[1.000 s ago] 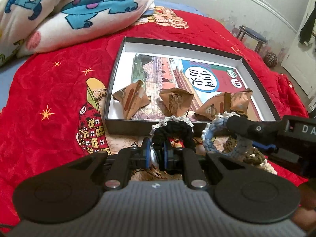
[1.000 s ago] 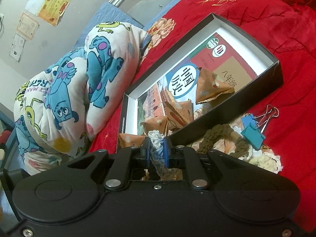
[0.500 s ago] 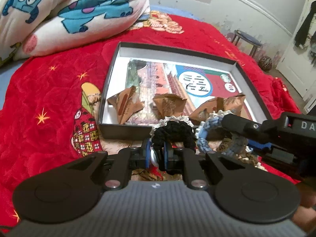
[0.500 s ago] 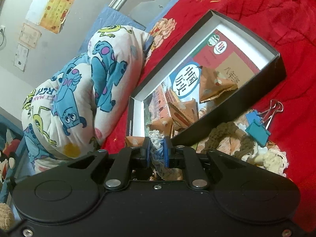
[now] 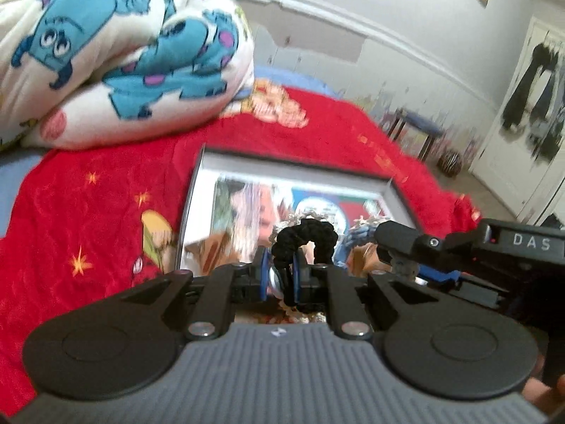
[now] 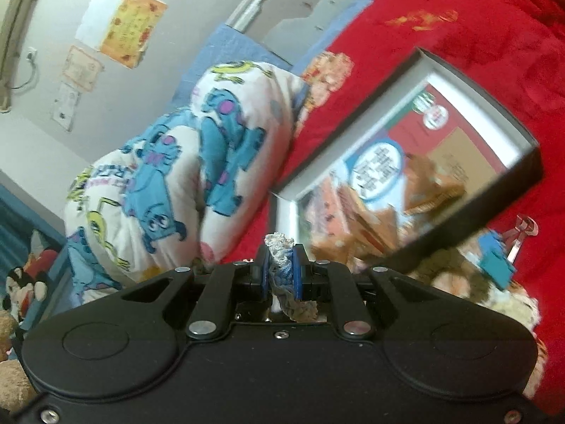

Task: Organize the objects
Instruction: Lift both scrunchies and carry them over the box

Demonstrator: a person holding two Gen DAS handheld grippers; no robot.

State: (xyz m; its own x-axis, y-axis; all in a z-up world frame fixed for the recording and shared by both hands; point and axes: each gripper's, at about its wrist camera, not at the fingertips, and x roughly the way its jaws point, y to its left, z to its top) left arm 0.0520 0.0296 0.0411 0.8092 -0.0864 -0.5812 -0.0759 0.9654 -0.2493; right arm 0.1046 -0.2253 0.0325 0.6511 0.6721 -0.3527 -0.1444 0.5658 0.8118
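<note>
My left gripper (image 5: pixel 280 275) is shut on a black crocheted scrunchie (image 5: pixel 305 235) and holds it up at the near edge of the open black box (image 5: pixel 282 155). My right gripper (image 6: pixel 280 272) is shut on a blue-and-white crocheted scrunchie (image 6: pixel 280 258), which also shows in the left wrist view (image 5: pixel 356 238) beside the right gripper's body. The box (image 6: pixel 487 201) holds a picture book and several brown paper-wrapped pyramids (image 6: pixel 430 183). Both views are blurred.
A red bedspread (image 5: pixel 88 219) covers the bed. A folded monster-print blanket (image 5: pixel 116 53) lies behind the box. Beside the box lie a brown scrunchie (image 6: pixel 445 275) and blue binder clips (image 6: pixel 494 258). A stool (image 5: pixel 416 127) stands by the far wall.
Both grippers have lifted with their scrunchies still held. The box and bed sit lower in both views and more wall shows.
</note>
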